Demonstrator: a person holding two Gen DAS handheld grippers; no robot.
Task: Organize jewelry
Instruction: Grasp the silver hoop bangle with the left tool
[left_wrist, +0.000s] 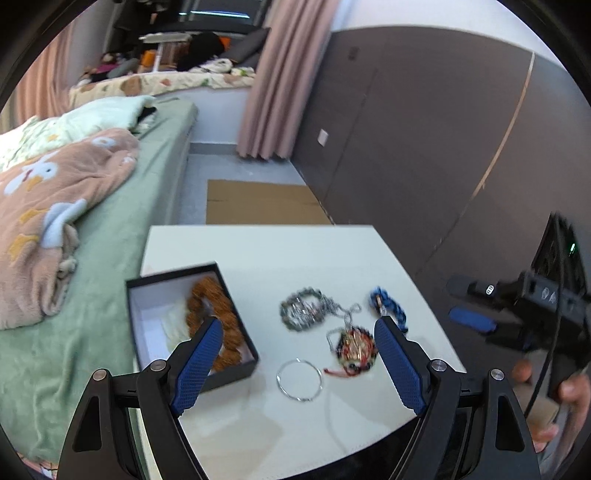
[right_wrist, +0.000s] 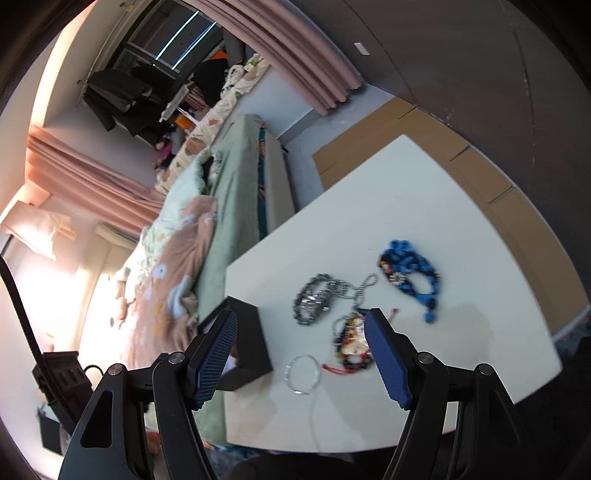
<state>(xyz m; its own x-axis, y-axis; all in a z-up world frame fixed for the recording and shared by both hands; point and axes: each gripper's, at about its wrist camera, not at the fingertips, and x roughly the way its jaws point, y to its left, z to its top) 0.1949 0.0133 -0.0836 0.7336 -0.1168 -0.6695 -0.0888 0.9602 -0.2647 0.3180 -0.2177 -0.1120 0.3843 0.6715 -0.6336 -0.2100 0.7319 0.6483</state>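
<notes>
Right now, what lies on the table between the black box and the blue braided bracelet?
The grey bead bracelet with a silver chain lies between black box and blue braided bracelet, clearest in the left wrist view.

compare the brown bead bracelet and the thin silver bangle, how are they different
The brown bead bracelet lies inside the black box; the silver bangle lies loose on the white table, beside the box. The bracelet is made of chunky rough beads; the bangle is one thin plain ring. The bracelet bends into a long loop along the box wall; the bangle lies flat as a round hoop. Neither is in a gripper.
</notes>
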